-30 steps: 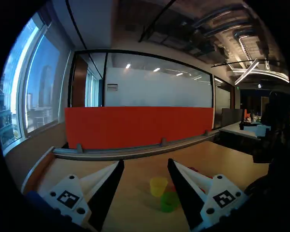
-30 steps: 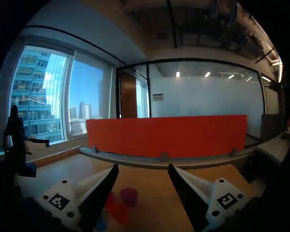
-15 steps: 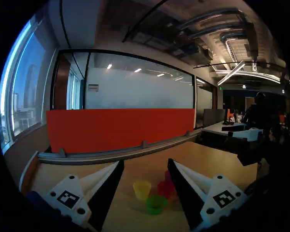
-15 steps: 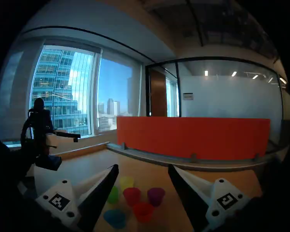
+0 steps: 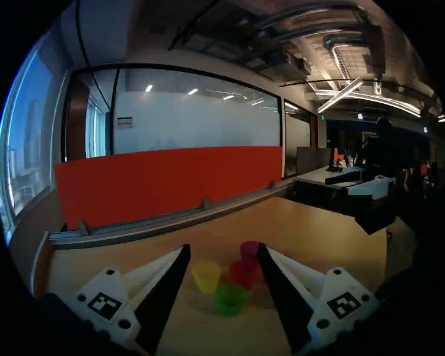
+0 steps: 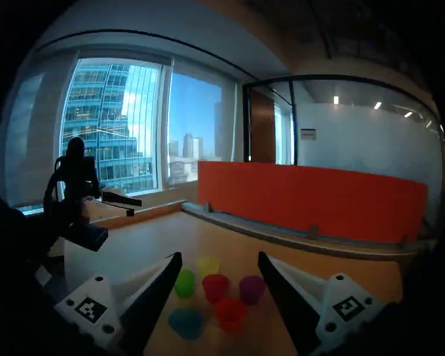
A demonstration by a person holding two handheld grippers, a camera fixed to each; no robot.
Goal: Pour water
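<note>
Six small plastic cups stand upright in a loose cluster on the wooden bench (image 6: 133, 246).

In the right gripper view, the farther cups are a green cup (image 6: 184, 283), a yellow cup (image 6: 207, 266), a red cup (image 6: 215, 288) and a purple cup (image 6: 252, 289). A blue cup (image 6: 186, 322) and an orange-red cup (image 6: 231, 312) sit nearer my camera. I am looking from low down, so I cannot tell whether any cup has anything in it.

The right tongs (image 6: 218, 256) are spread wide and grip nothing. The cluster lies ahead of them, framed between the two fingers.

In the left gripper view, the left tongs (image 5: 222, 248) are also spread wide and empty. Between their fingers I see the green cup (image 5: 231, 298) nearest, with the yellow cup (image 5: 206, 276) and the red cup (image 5: 244, 273) just behind it. The purple cup (image 5: 250, 250) is farthest, partly hidden by the red one. No finger touches a cup.

A long orange partition (image 5: 163, 178) runs along the far edge of the bench. Tall windows (image 6: 115, 136) show city towers outside.
</note>
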